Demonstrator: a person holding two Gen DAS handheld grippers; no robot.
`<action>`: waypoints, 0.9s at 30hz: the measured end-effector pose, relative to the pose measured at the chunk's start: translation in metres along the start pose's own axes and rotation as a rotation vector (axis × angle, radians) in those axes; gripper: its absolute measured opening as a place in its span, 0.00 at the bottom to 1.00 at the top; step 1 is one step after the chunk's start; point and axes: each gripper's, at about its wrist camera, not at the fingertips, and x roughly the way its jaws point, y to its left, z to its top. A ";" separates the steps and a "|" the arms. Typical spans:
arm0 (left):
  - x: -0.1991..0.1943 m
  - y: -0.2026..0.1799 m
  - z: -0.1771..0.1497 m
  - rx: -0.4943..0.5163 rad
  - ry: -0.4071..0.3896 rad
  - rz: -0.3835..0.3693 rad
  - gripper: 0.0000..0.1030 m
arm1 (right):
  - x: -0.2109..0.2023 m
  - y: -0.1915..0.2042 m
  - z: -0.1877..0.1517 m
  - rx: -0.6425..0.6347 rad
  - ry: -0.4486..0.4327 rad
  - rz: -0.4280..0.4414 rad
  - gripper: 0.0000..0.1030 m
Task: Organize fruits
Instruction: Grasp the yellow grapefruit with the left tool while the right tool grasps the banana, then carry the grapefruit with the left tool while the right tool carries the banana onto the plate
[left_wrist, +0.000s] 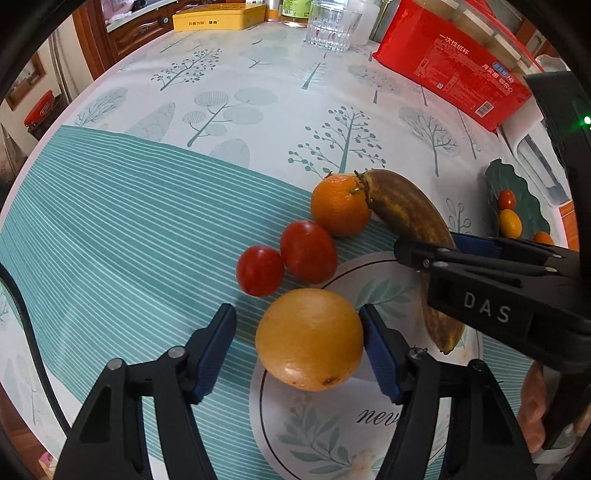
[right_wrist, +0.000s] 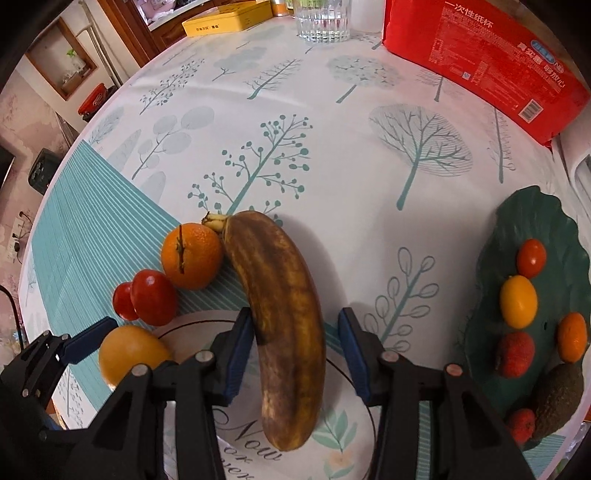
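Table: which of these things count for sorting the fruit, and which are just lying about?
For the job:
- banana, between the right tongs
- yellow orange, between the left tongs
- small orange
- two tomatoes
- green dish holding fruit

Lying about:
- red packet
- glass
- yellow tin

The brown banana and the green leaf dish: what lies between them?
Only bare tree-print tablecloth between the banana and the green leaf dish, in the right wrist view.

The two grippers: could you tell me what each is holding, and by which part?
Nothing is gripped yet. The left gripper straddles the yellow orange, one pad touching its side; the right gripper straddles the banana at mid-length, one side still clear.
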 end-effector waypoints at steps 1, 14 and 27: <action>-0.001 0.001 -0.001 -0.004 0.002 -0.008 0.59 | -0.001 0.001 0.000 -0.003 -0.004 0.004 0.36; -0.009 0.000 -0.006 -0.016 -0.013 -0.005 0.49 | -0.016 -0.004 -0.019 0.026 -0.047 0.004 0.34; -0.036 -0.023 -0.021 0.064 -0.032 -0.029 0.49 | -0.061 -0.034 -0.059 0.129 -0.106 0.034 0.34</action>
